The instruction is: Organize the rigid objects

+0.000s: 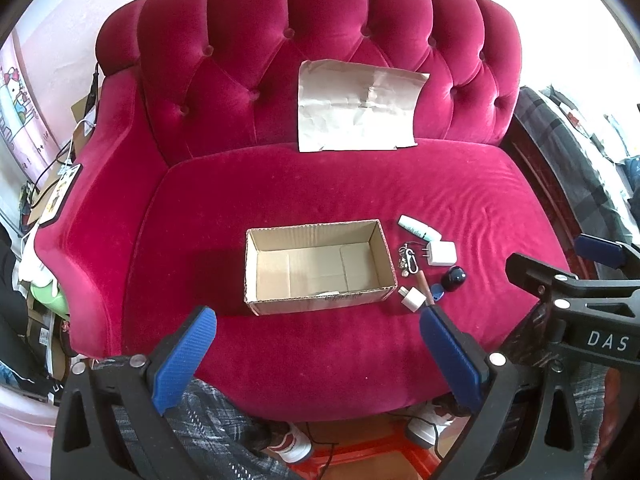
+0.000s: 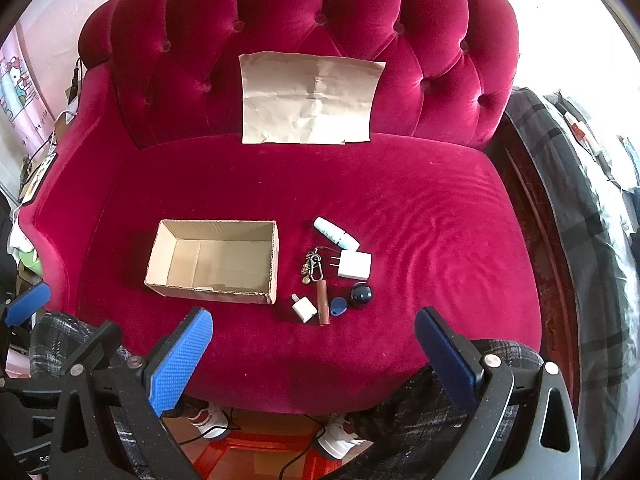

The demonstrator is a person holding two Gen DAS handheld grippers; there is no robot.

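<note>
The box [image 2: 212, 262] on the sofa [image 2: 400, 208] looks empty, though its near wall hides a bit. The small things [image 2: 332, 276] all lie just beside it. Left gripper [image 1: 316, 354] and right gripper [image 2: 314, 354] are spread wide, holding nothing.

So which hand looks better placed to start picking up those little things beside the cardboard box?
Probably the right gripper. The items, such as the small white plug, lie between its open fingers. For the left gripper they sit off right; the box fills its centre.

Left tongs [image 1: 316, 354] spread wide, empty; right tongs [image 2: 314, 354] likewise, side by side.
</note>
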